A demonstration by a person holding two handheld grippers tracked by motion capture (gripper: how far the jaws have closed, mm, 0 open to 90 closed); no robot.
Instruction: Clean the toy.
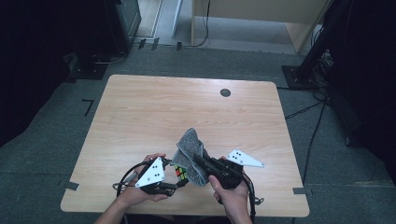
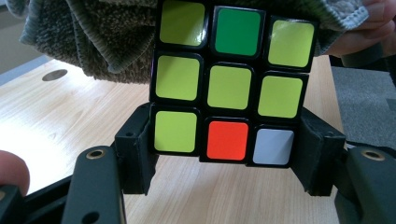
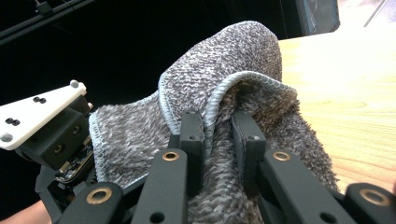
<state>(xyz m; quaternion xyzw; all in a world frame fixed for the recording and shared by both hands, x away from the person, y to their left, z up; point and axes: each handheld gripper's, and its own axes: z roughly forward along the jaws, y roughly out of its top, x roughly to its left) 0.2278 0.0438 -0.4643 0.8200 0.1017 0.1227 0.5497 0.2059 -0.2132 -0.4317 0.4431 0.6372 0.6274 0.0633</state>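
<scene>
The left gripper point(image 2: 224, 158) clamped a puzzle cube point(image 2: 231, 86) by its bottom row, one jaw on each side, above the wooden table point(image 1: 140, 116) near its six o'clock edge. The right gripper point(image 3: 218, 140) had its jaws pinched nearly together on a fold of grey cloth point(image 3: 224, 74). That cloth hung against the cube from about one o'clock, draping over its top and hiding its far faces. A dark round cap point(image 1: 225, 92) sat in the tabletop toward twelve o'clock, well apart.
</scene>
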